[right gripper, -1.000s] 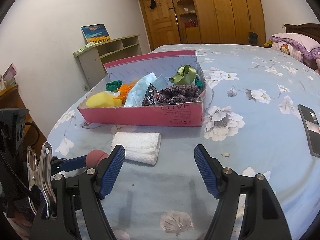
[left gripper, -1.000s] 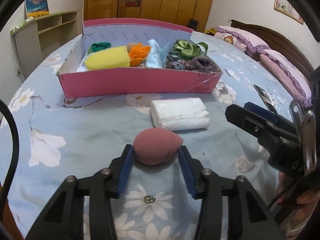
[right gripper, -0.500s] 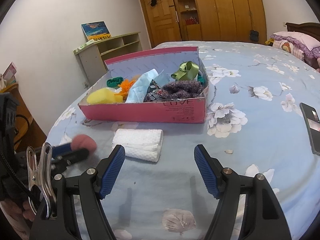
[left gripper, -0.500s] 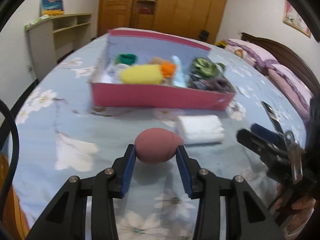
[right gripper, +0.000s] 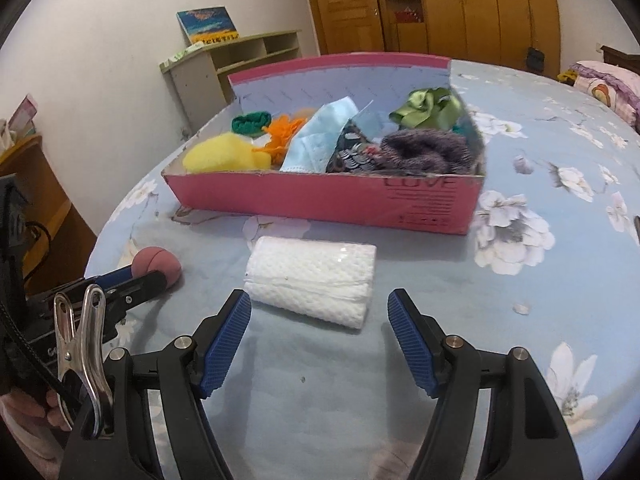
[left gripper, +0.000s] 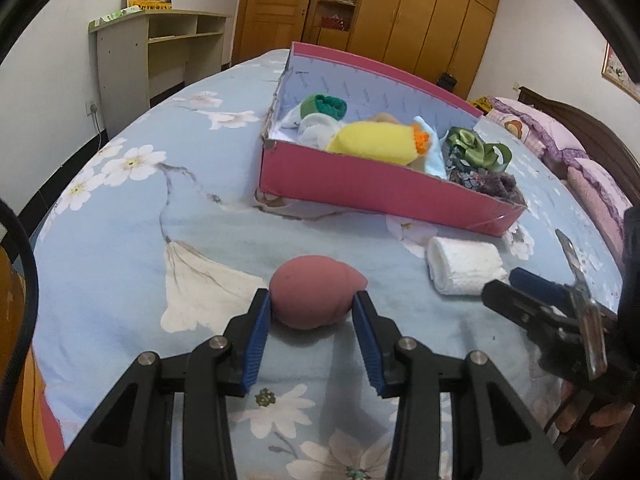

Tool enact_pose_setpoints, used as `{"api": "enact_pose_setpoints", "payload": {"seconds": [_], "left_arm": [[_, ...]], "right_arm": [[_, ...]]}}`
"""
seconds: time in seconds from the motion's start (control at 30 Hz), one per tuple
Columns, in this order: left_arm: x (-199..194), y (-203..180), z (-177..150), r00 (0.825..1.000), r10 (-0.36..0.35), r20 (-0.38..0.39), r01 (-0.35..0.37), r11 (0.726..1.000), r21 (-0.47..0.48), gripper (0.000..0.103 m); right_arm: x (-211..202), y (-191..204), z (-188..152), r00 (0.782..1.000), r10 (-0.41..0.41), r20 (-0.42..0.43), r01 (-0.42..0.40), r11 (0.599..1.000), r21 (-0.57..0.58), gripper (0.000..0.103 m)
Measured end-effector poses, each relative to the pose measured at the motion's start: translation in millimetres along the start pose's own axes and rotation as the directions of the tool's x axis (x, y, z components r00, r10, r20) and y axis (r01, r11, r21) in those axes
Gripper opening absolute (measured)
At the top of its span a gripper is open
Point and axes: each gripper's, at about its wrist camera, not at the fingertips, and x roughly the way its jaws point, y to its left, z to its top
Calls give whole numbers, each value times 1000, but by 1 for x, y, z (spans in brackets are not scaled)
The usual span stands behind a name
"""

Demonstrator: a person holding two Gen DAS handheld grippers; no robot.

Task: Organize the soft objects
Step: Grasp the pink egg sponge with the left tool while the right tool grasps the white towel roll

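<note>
My left gripper is shut on a pink egg-shaped makeup sponge and holds it just above the floral bedsheet; the sponge also shows in the right wrist view. A white rolled towel lies on the bed in front of the pink cardboard box. My right gripper is open and empty, just short of the towel, its fingers to either side. The box holds a yellow sponge, a blue face mask, a green ribbon and other soft things.
A dark phone edge lies on the bed at the far right. Pillows and a headboard are at the bed's far end. A shelf unit stands by the left wall.
My left gripper closed on the pink sponge, lifted it and swung left. My right gripper moved forward and down toward the white towel.
</note>
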Motion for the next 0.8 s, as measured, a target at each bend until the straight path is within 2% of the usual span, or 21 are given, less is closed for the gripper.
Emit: {"api": "enact_pose_setpoints", "payload": {"seconds": [0.23, 0.4, 0.53, 0.63, 0.8], "left_arm": [[3, 5, -4, 1000, -19, 3, 19, 1000, -16, 44], [5, 6, -4, 1000, -27, 8, 27, 999, -23, 44], [4, 5, -4, 1000, -22, 10, 22, 1000, -18, 44], [3, 3, -4, 1000, -15, 11, 15, 1000, -13, 44], [1, 3, -3, 1000, -13, 12, 13, 1000, -15, 44]], "right_arm": [[23, 0, 0, 998, 30, -56, -27, 998, 55, 65], [28, -4, -3, 998, 45, -49, -40, 996, 85, 63], [23, -12, -7, 999, 28, -26, -25, 992, 122, 40], [19, -19, -9, 999, 38, -12, -36, 987, 155, 27], [10, -22, -13, 999, 51, 16, -52, 986, 159, 19]]}}
